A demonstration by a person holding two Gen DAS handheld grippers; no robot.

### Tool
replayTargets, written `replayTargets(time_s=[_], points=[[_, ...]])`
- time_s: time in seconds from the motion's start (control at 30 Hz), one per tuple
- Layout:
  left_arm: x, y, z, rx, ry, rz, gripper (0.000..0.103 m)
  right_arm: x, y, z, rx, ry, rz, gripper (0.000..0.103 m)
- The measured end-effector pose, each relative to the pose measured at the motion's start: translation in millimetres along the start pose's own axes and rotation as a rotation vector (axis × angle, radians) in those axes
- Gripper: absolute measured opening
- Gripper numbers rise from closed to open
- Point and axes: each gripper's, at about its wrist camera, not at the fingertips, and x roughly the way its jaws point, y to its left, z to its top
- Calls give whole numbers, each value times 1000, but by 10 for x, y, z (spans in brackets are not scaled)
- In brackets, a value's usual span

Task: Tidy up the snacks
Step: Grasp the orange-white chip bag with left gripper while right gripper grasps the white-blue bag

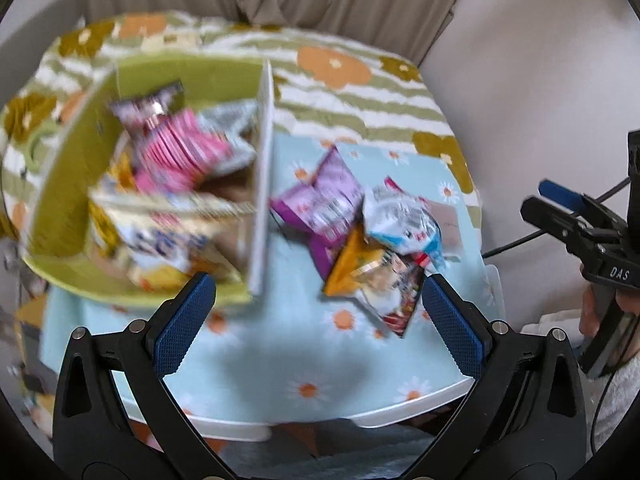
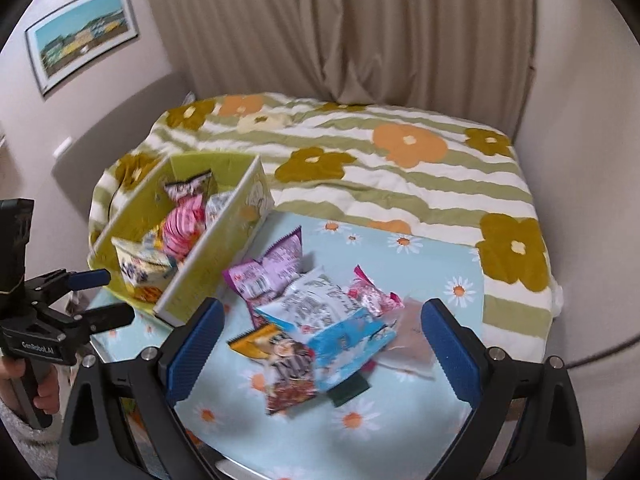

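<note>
Sitting at the left of the bench (image 2: 400, 420), the green box (image 2: 208, 240) already holds several packets; loose snacks (image 2: 320, 320) lie piled just right of it. Both the left claw (image 1: 316, 316) and right claw (image 2: 320, 340) hang wide and empty. Best to pinch one top packet by its edge, lifting clear before crossing the box wall.

Loose snack packets (image 2: 304, 320) lie right of the box (image 2: 208, 264).
</note>
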Motion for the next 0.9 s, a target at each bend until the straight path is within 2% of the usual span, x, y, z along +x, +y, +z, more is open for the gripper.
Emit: replayTargets(time_s=[0.23,0.33,0.57,0.9], points=[[661,-132,-286,-169,101,-46,102,473,-236,9,-98,74,175,98],[943,-176,-401,-249,128,-76,102,724,-280,-3,-132,124,222,98],[1347,-216,-500,-386,114,-99,102,1237,-382,-52,-137,224,365,98],[1713,-279,-502,-449,118,-88,102,1609,-357,-124,-193,299,432,98]])
